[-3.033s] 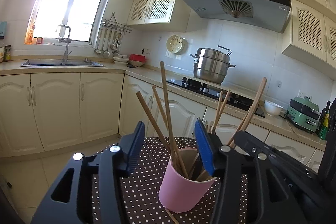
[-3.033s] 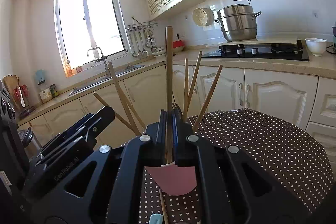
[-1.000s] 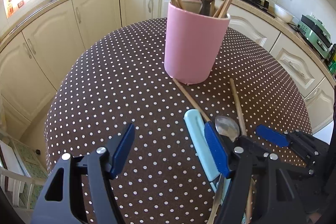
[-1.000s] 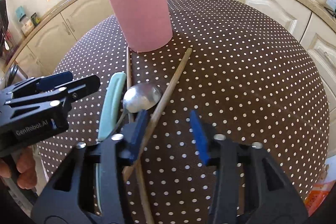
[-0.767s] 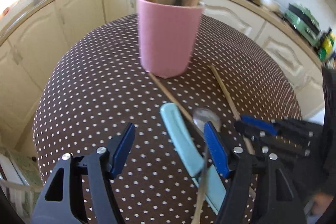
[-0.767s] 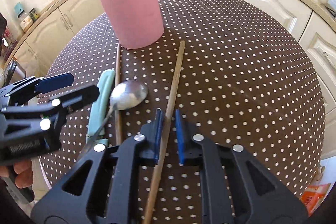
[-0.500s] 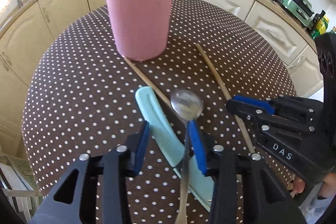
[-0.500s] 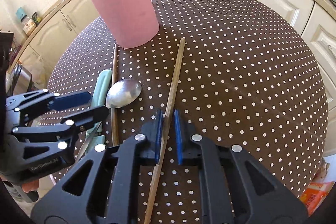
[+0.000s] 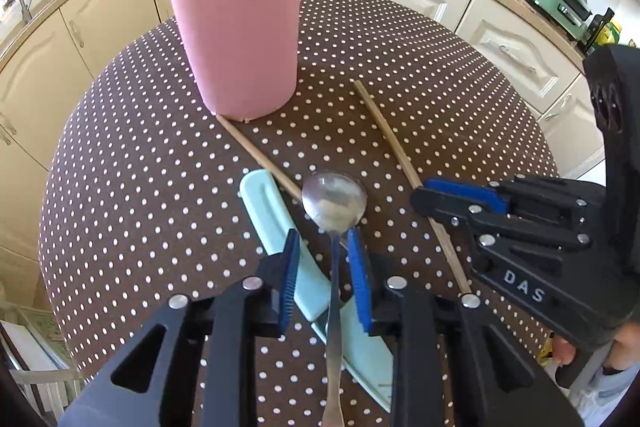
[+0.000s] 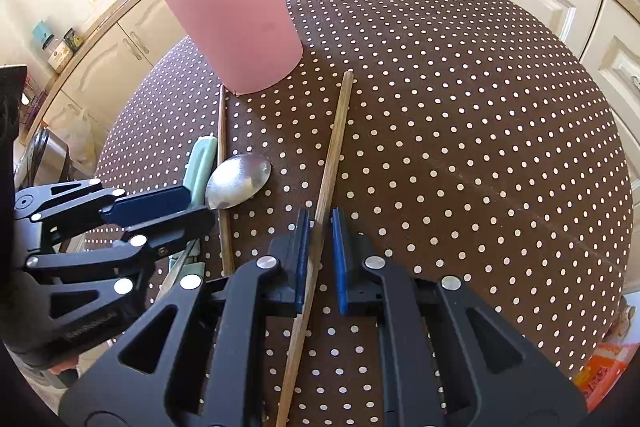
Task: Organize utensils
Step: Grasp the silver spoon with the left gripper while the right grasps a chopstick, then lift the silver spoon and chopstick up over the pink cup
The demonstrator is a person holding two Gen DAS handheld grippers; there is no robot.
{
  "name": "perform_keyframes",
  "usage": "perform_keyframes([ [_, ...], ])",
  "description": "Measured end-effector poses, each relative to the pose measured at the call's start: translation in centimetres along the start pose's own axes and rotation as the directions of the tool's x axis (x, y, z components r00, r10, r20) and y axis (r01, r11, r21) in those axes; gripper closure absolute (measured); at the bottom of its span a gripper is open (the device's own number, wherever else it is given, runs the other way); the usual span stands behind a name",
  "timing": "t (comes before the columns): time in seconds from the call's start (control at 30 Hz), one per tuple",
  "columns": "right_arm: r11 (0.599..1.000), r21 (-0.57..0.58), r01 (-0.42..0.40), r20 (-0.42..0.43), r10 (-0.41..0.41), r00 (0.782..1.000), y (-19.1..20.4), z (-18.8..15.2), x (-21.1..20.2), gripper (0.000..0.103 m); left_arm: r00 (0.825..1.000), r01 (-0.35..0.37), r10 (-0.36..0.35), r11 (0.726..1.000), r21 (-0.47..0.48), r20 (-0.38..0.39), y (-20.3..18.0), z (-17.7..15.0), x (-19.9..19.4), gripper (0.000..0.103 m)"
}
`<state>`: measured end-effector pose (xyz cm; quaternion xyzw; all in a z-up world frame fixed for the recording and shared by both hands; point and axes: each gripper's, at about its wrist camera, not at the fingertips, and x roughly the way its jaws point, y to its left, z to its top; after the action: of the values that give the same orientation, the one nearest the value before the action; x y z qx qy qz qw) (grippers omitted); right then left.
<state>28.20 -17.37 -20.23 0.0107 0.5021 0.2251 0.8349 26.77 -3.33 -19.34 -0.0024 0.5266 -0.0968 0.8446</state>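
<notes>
Dotted worktop (image 9: 120, 187), pink cup (image 9: 236, 43) at top.
My left gripper (image 9: 325, 269) just narrowed around the spoon (image 9: 334, 203); right gripper (image 10: 320, 251) nearly pinches a chopstick (image 10: 334, 143). Lifting comes next.

Both cameras sit low over the near edge of the round table (image 9: 120, 147), tilted down and looking across it toward the far kitchen cabinets. The left one looks along its own fingers, close above the spoon (image 9: 334, 203), with the right gripper (image 9: 452, 197) poking in at its right side. The right one looks along its chopstick (image 10: 332, 155), with the left gripper (image 10: 160, 209) at its left edge. Both take in the pink cup (image 10: 236, 27) at the far side, the spoon, both loose chopsticks and the dotted cloth.
</notes>
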Motion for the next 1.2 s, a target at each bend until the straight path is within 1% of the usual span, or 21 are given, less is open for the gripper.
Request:
perform_keyframes([
  [0.03, 1.000, 0.002, -0.004, -0.001, 0.004, 1.000, -0.1, 0.0, 0.0, 0.091, 1.000, 0.004, -0.004, 1.000, -0.004, -0.004, -0.1, 0.3, 0.2, 0.085],
  [0.17, 1.000, 0.003, -0.008, -0.008, 0.008, 1.000, -0.5, 0.1, 0.0, 0.091, 0.999, 0.019, -0.019, 1.000, 0.004, -0.028, -0.6, 1.3, 1.3, 0.089],
  [0.2, 1.000, 0.001, -0.007, -0.011, 0.007, 1.000, -0.5, 0.2, 0.0, 0.090, 0.999, 0.021, -0.021, 1.000, 0.002, -0.029, -0.7, 1.3, 1.5, 0.091],
  [0.23, 1.000, -0.001, -0.005, -0.013, 0.005, 1.000, -0.4, 0.2, 0.0, 0.090, 0.999, 0.026, -0.026, 1.000, -0.004, -0.025, -0.9, 1.7, 1.7, 0.096],
  [0.3, 1.000, -0.007, 0.000, -0.021, 0.000, 1.000, -0.3, 0.4, 0.1, 0.090, 1.000, 0.026, -0.026, 1.000, -0.011, -0.016, -1.0, 1.8, 1.8, 0.098],
  [0.33, 1.000, -0.009, 0.000, -0.025, 0.000, 1.000, -0.2, 0.5, 0.2, 0.090, 1.000, 0.023, -0.023, 1.000, -0.017, -0.010, -0.9, 1.7, 1.7, 0.098],
  [0.47, 1.000, -0.012, 0.011, -0.044, -0.012, 0.999, 0.1, 1.4, 0.6, 0.090, 0.999, 0.052, -0.052, 0.998, -0.046, 0.011, 0.0, 1.4, 1.3, 0.098],
  [0.63, 0.997, -0.046, 0.060, -0.069, -0.063, 0.996, 1.3, 3.1, 1.6, 0.090, 0.997, 0.059, -0.055, 0.996, -0.067, 0.053, 0.8, 1.5, 0.5, 0.099],
  [0.7, 0.994, -0.074, 0.080, -0.073, -0.086, 0.994, 1.9, 3.6, 2.0, 0.090, 0.995, 0.075, -0.069, 0.995, -0.072, 0.077, 1.1, 1.4, -0.1, 0.099],
  [0.77, 0.993, -0.082, 0.088, -0.066, -0.094, 0.993, 2.1, 3.8, 2.1, 0.093, 0.991, 0.084, -0.076, 0.993, -0.077, 0.106, 1.3, 1.5, -0.7, 0.099],
  [0.83, 0.994, -0.072, 0.079, -0.047, -0.083, 0.995, 2.1, 3.8, 2.1, 0.094, 0.987, 0.089, -0.078, 0.993, -0.078, 0.138, 1.4, 1.5, -1.3, 0.099],
  [0.93, 0.997, -0.050, 0.063, -0.006, -0.063, 0.998, 1.7, 3.6, 1.5, 0.095, 0.976, 0.097, -0.078, 0.992, -0.082, 0.201, 1.5, 1.2, -2.6, 0.099],
  [1.03, 0.999, -0.028, 0.017, 0.057, -0.015, 0.998, 1.4, 3.5, 0.4, 0.095, 0.958, 0.081, -0.057, 0.994, -0.077, 0.280, 1.2, 1.3, -4.0, 0.099],
  [1.1, 1.000, -0.016, -0.007, 0.104, 0.009, 0.995, 1.2, 3.5, -0.6, 0.095, 0.950, 0.083, -0.054, 0.993, -0.081, 0.309, 1.3, 1.3, -4.5, 0.099],
  [1.2, 0.999, -0.003, -0.048, 0.180, 0.048, 0.983, 1.1, 3.5, -2.2, 0.095, 0.932, 0.110, -0.072, 0.990, -0.087, 0.356, 1.5, 1.4, -5.7, 0.099],
])
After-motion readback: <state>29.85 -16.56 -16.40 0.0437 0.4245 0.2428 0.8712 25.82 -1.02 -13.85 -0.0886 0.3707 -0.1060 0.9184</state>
